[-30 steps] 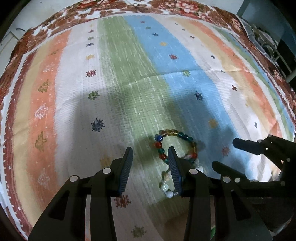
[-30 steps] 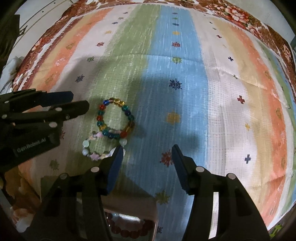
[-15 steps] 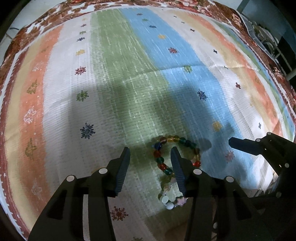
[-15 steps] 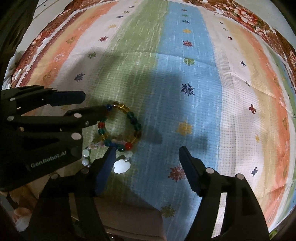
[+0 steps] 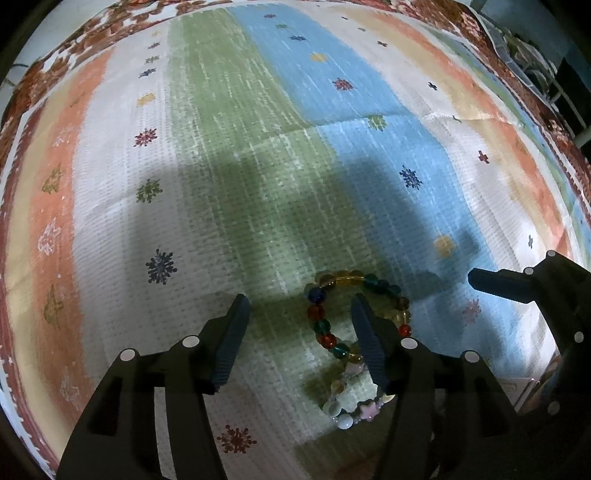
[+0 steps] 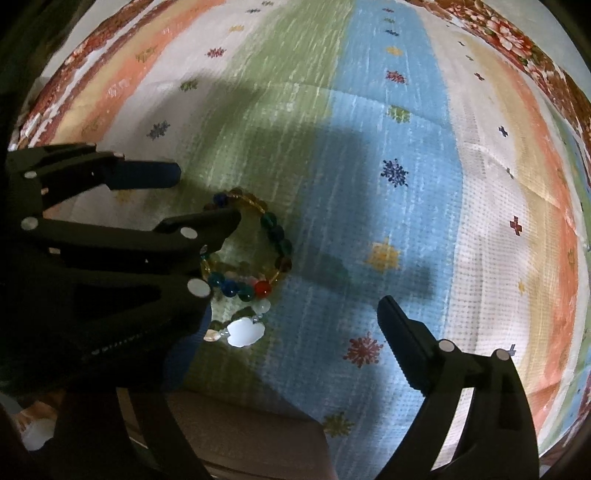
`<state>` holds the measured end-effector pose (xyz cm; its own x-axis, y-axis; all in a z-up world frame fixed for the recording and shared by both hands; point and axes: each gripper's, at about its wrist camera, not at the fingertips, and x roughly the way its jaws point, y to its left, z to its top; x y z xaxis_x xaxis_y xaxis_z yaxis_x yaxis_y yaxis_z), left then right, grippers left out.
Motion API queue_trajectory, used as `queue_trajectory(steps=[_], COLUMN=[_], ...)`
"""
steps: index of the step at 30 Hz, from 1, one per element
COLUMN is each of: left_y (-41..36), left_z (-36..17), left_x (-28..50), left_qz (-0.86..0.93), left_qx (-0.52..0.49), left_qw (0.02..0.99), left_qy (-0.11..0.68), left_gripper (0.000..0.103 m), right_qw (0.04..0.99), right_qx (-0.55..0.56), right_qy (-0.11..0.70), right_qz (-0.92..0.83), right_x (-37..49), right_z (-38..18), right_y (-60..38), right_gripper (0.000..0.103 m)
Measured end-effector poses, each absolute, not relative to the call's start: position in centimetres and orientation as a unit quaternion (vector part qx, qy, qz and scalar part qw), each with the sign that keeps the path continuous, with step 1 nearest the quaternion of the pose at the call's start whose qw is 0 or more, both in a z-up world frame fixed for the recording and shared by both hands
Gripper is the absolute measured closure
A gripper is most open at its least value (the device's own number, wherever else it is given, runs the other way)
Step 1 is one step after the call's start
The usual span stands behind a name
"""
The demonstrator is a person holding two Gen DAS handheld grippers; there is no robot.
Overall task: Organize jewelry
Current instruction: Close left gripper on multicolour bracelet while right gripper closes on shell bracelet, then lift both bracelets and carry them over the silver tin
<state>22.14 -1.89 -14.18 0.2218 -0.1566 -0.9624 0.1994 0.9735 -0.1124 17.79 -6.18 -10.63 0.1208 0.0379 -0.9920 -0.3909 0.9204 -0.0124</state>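
A bracelet of coloured glass beads (image 5: 321, 314) lies on the striped cloth, and a pale bracelet with white and pink beads (image 5: 345, 415) lies just in front of it, touching it. My left gripper (image 5: 300, 305) is open, its left finger on the cloth and its right finger inside the coloured ring. In the right wrist view the coloured bracelet (image 6: 275, 236) and the pale one (image 6: 243, 332) lie at left, under my left gripper (image 6: 207, 194). My right gripper (image 6: 288, 328) is open; its left finger is hidden behind the left gripper.
The striped cloth (image 5: 258, 147) covers the whole table, with a floral border (image 6: 517, 33) at the far edge. A brown box rim (image 6: 258, 435) sits at the near edge below my right gripper. My right gripper's finger (image 5: 498, 284) reaches in from the right.
My left gripper moved forward, so its right finger now sits inside the coloured bracelet. My right gripper moved nearer the bracelets. Both bracelets stayed on the cloth.
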Motion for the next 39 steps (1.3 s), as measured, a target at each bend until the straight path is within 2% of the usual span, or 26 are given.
queue_trajectory(steps=[8, 11, 14, 23, 28, 30, 35, 39], left_y=[-2.1, -2.1, -2.3, -2.6, -2.2, -2.0, -2.1, -1.8], left_z=[-14.4, -14.5, -14.5, -14.7, -14.8, -14.8, -14.8, -14.8], left_x=[22.0, 21.9, 21.9, 21.7, 21.7, 21.7, 21.7, 22.1], left_qz=[-0.114, -0.112, -0.108, -0.096, -0.080, -0.077, -0.078, -0.078], left_qx=[0.026, 0.031, 0.038, 0.057, 0.060, 0.059, 0.059, 0.050], left_qw=[0.781, 0.781, 0.782, 0.784, 0.786, 0.786, 0.787, 0.787], left_qy=[0.614, 0.614, 0.613, 0.611, 0.610, 0.610, 0.610, 0.610], left_gripper=[0.044, 0.047, 0.051, 0.063, 0.086, 0.089, 0.090, 0.094], right_qw=[0.734, 0.730, 0.729, 0.730, 0.730, 0.730, 0.732, 0.733], right_qx=[-0.146, -0.150, -0.153, -0.153, -0.154, -0.155, -0.148, -0.147], right_qy=[0.648, 0.653, 0.652, 0.651, 0.650, 0.650, 0.650, 0.648], right_qz=[0.140, 0.137, 0.138, 0.139, 0.143, 0.144, 0.145, 0.148], right_x=[17.6, 17.6, 17.5, 17.4, 17.7, 17.8, 18.3, 18.5], right_z=[-11.3, -11.8, -12.4, -12.9, -12.8, -12.8, -12.8, -12.4], right_y=[-5.3, -5.0, -4.9, -4.8, -4.9, -4.9, -5.2, -6.1], right_gripper=[0.014, 0.023, 0.025, 0.045, 0.056, 0.062, 0.082, 0.084])
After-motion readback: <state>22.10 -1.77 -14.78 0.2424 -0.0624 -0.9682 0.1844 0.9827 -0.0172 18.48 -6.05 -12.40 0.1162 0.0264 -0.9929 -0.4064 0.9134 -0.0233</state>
